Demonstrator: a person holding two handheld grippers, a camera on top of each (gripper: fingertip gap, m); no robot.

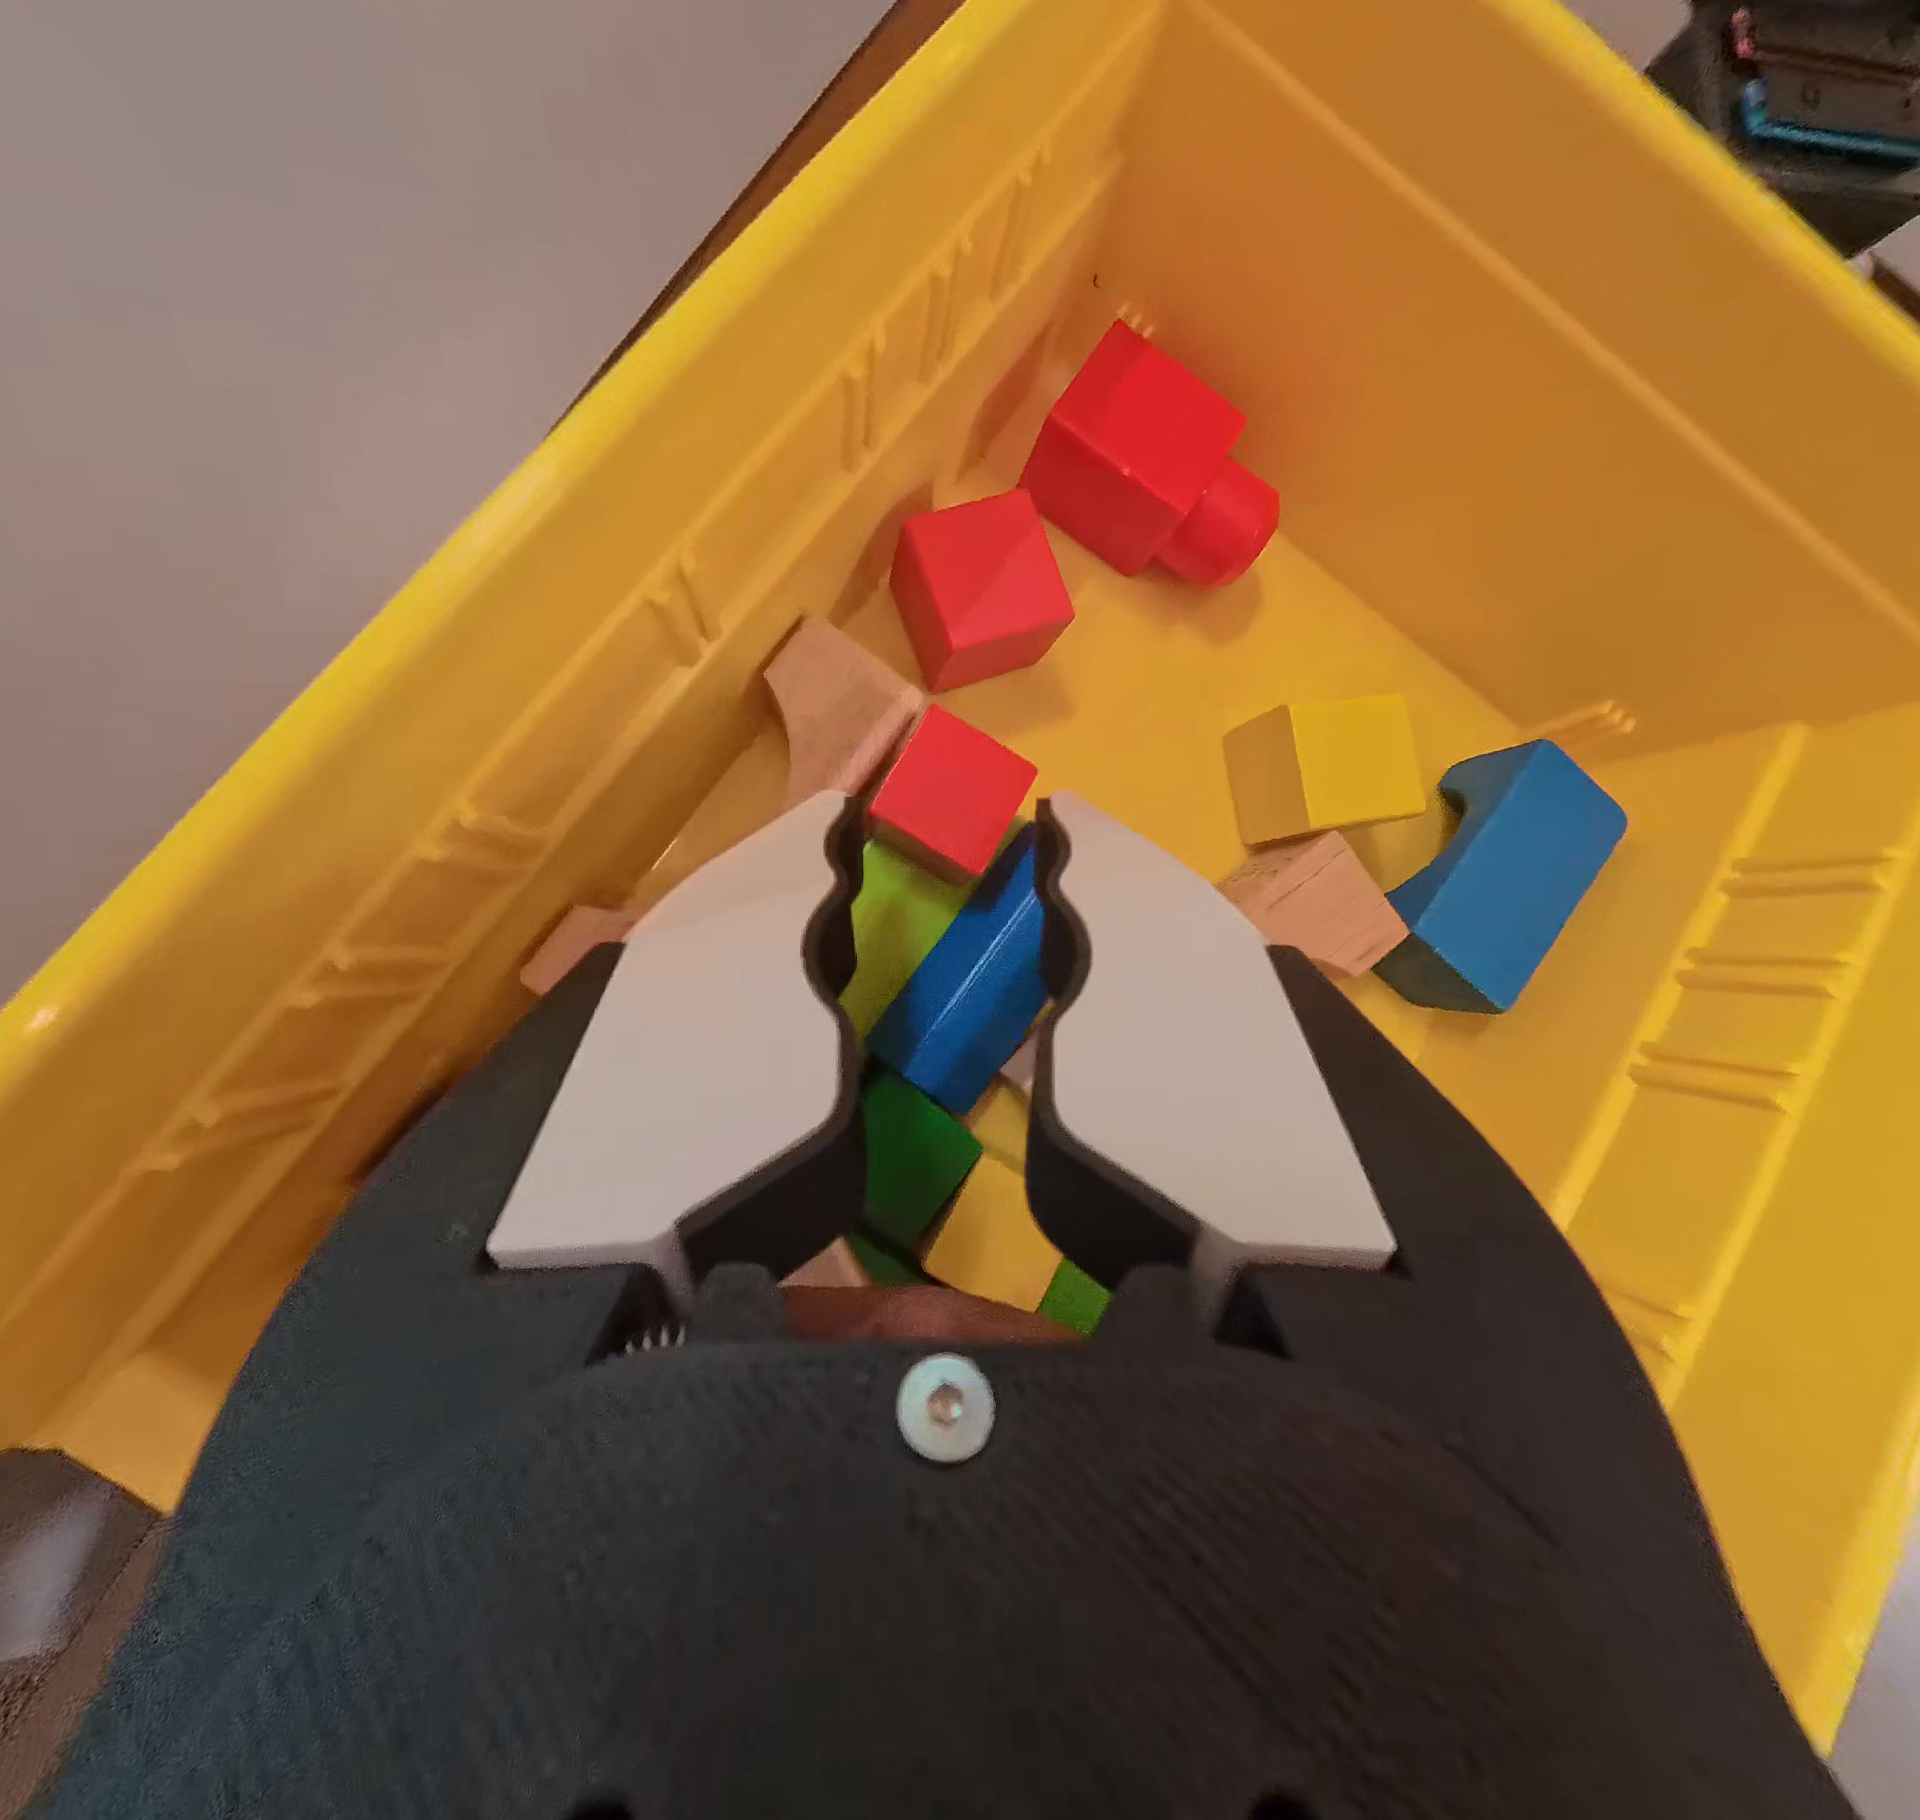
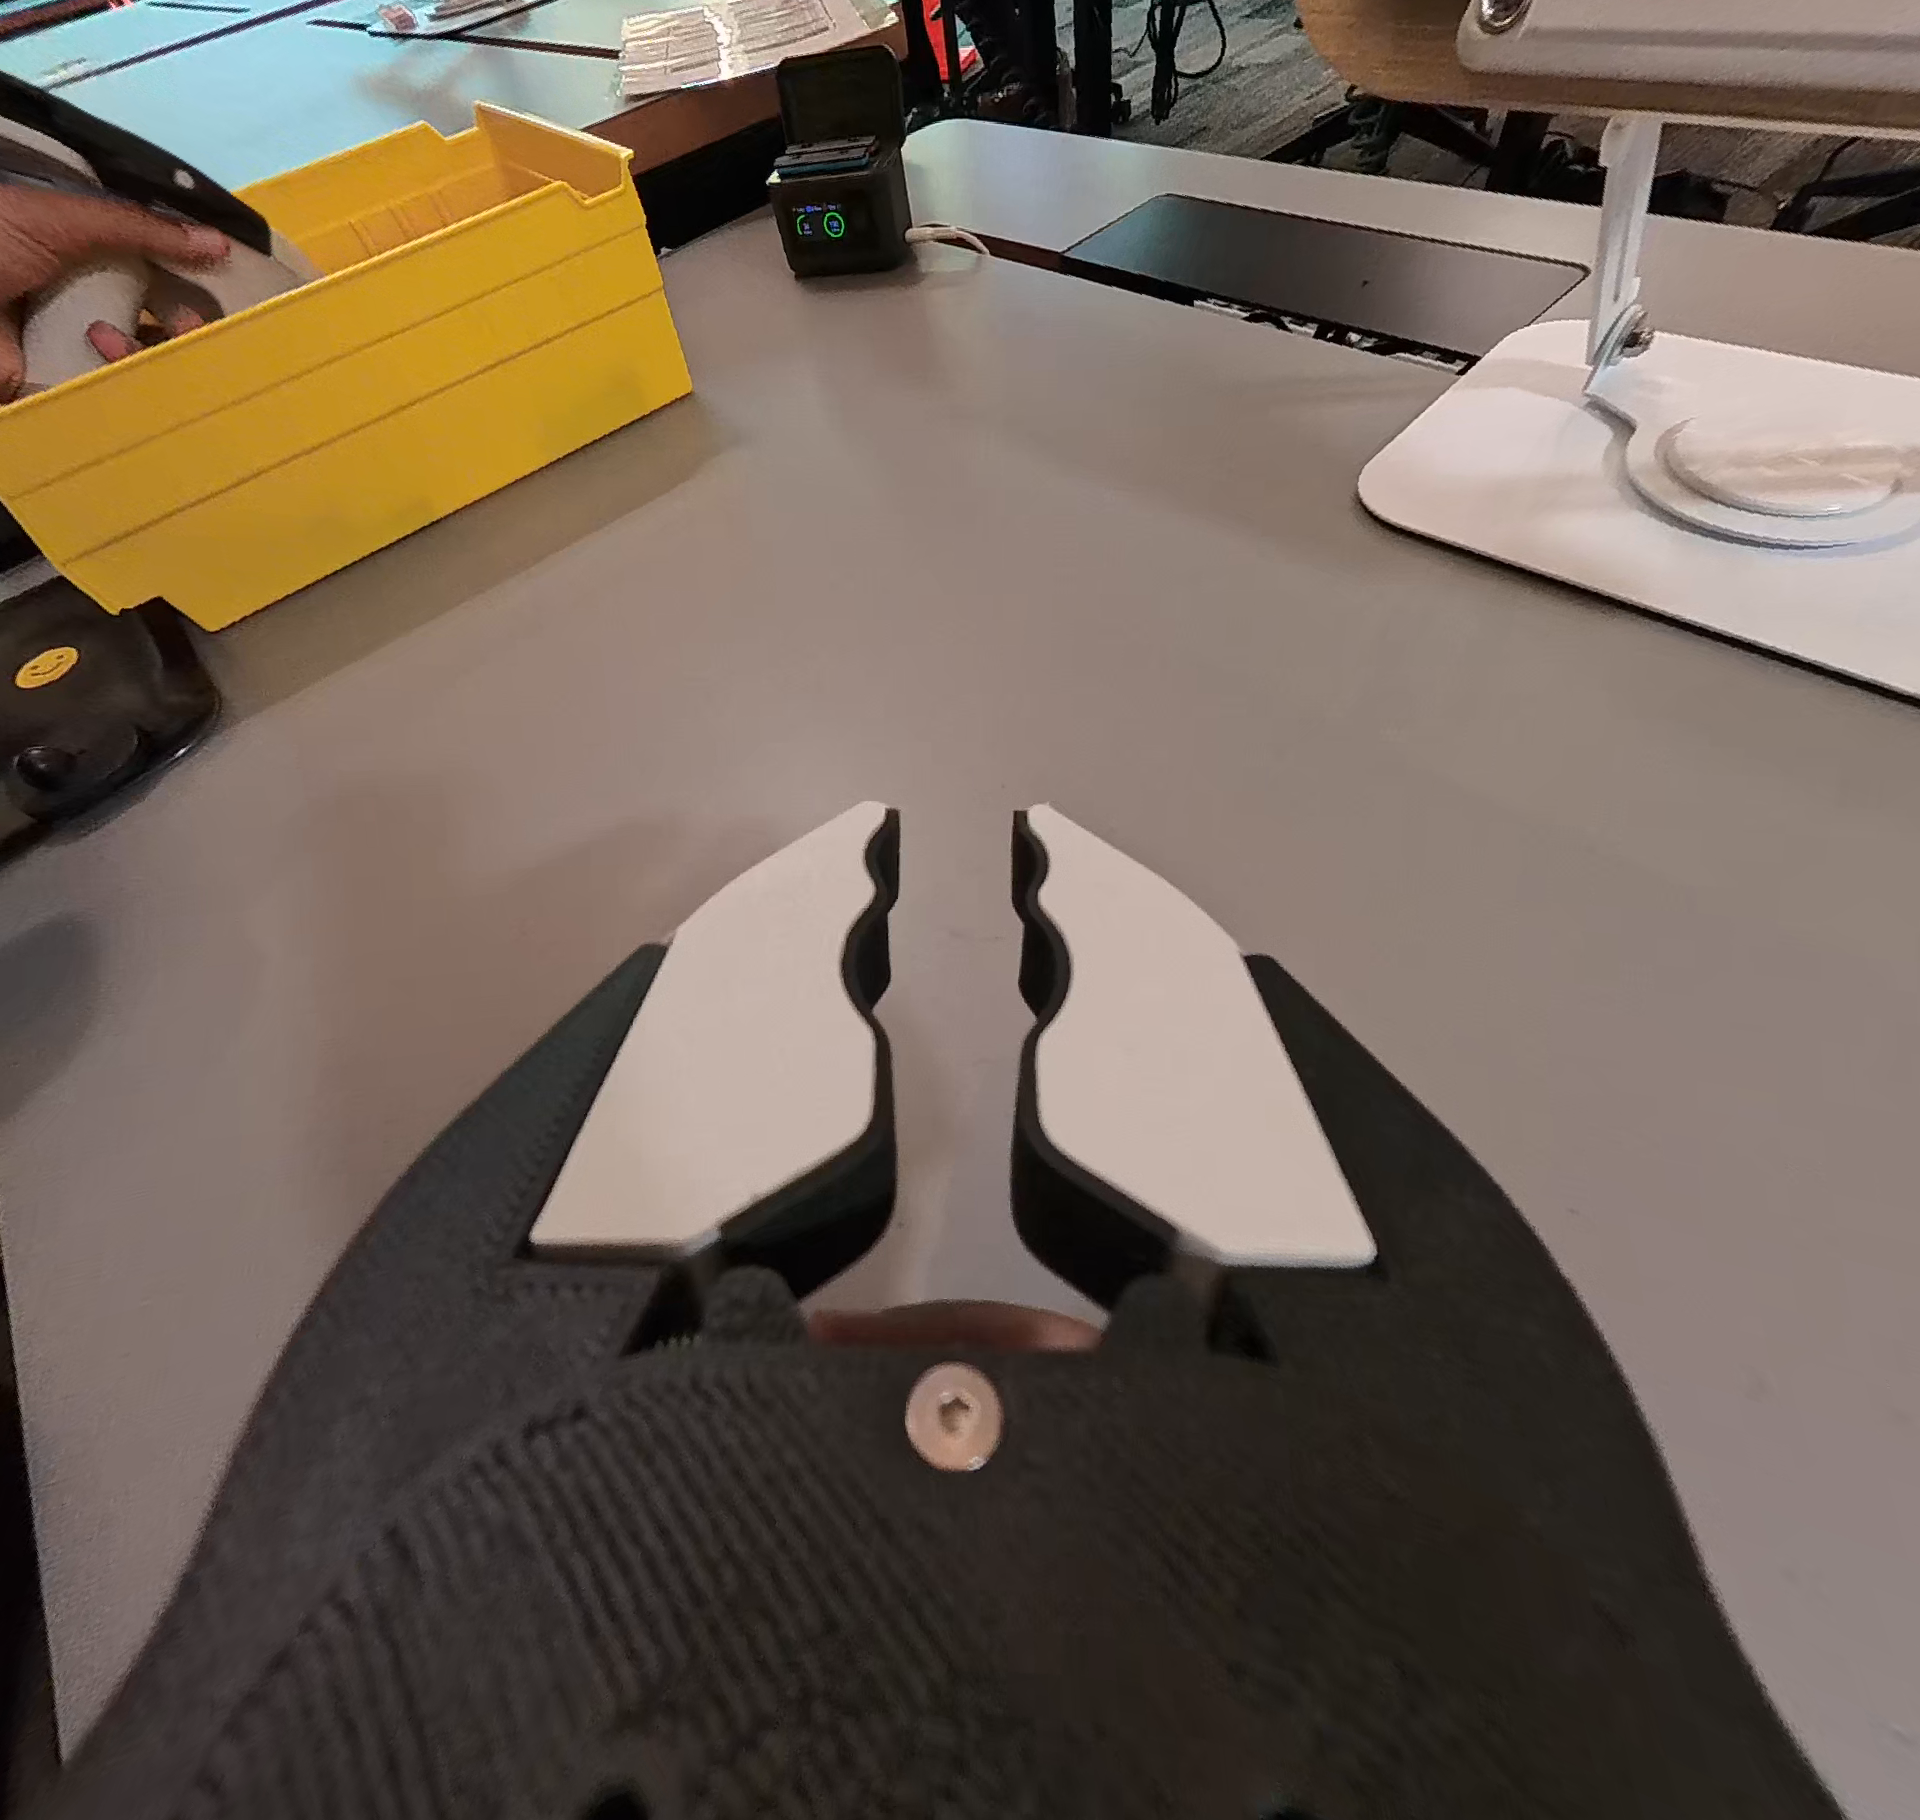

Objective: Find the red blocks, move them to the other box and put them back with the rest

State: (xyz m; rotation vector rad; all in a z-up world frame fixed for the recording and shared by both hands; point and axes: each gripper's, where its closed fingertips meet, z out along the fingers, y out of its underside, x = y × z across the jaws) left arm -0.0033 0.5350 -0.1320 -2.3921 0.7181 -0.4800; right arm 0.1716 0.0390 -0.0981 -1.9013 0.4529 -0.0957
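My left gripper point(image 1: 951, 809) is open inside a yellow bin point(image 1: 1455, 316). A small red cube point(image 1: 951, 794) lies between its fingertips, on top of a blue block point(image 1: 966, 970) and a green block point(image 1: 894, 918); I see no clear pinch. A second red cube point(image 1: 977, 586) and a red plastic block with a stud point(image 1: 1143, 461) lie farther in, near the bin's corner. My right gripper point(image 2: 956, 814) is open and empty, low over the grey table point(image 2: 935, 575). The bin also shows in the right wrist view point(image 2: 364, 399) at the left, with a hand point(image 2: 62, 253) holding the left gripper in it.
A yellow block point(image 1: 1325, 762), a blue arch block point(image 1: 1507, 877) and plain wooden blocks point(image 1: 1314, 903) lie in the bin. On the table are a black device with a small screen point(image 2: 842, 201), a white stand base point(image 2: 1662, 523), and a black object with a yellow smiley sticker point(image 2: 83, 710). There is about 55 centimetres between the tips of the two grippers.
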